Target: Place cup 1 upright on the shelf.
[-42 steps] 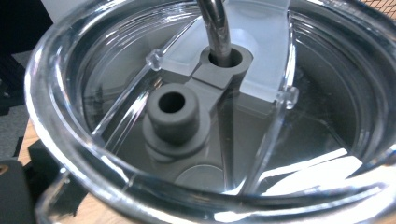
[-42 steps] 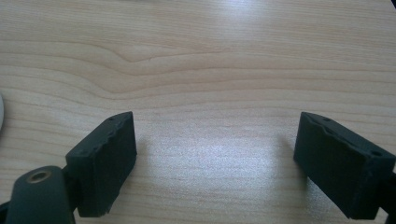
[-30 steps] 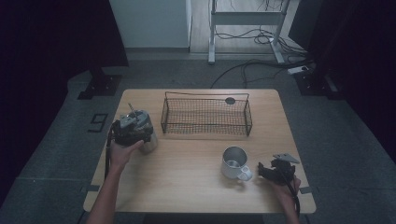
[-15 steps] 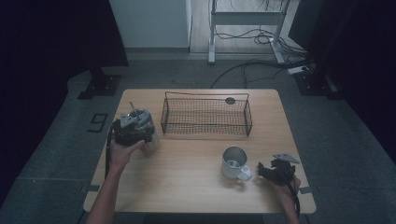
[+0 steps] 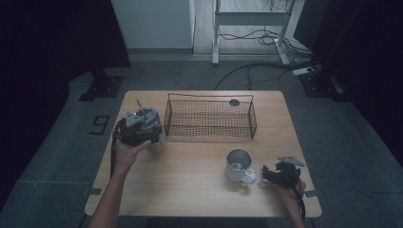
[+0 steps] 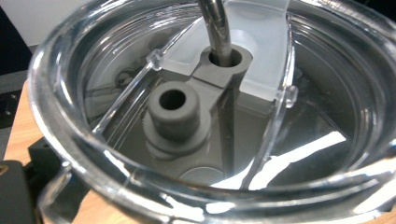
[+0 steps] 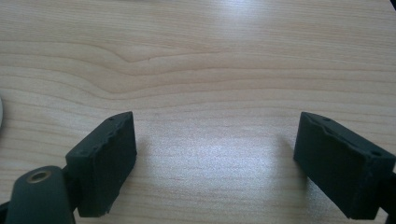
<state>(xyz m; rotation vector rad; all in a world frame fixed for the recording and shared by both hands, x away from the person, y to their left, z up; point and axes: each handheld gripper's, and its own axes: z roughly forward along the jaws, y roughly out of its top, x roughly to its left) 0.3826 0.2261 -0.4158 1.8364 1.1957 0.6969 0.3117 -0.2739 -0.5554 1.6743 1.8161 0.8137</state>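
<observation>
Left tool (image 5: 142, 129) is closed on a clear round plastic lid w/ a grey centre piece and a metal straw through it (image 5: 146, 118), held at the left part of the light wooden table (image 5: 190, 199), just left of the black wire-mesh basket (image 5: 210, 118). Left gripper view looks straight into the lid (image 6: 201, 116): transparent rim, grey hub w/ two round holes, straw (image 6: 216, 28) in the far one.

Right tool (image 5: 278, 175) sits low at the table's front right edge, just right of the shiny metal mug w/ a handle (image 5: 238, 165), handle turned toward it but apart. Right gripper view: its two black jaws stand wide apart over bare wood (image 7: 210, 70), nothing btw them.

A small dark round disc (image 5: 234, 102) lies behind the basket's back edge.
</observation>
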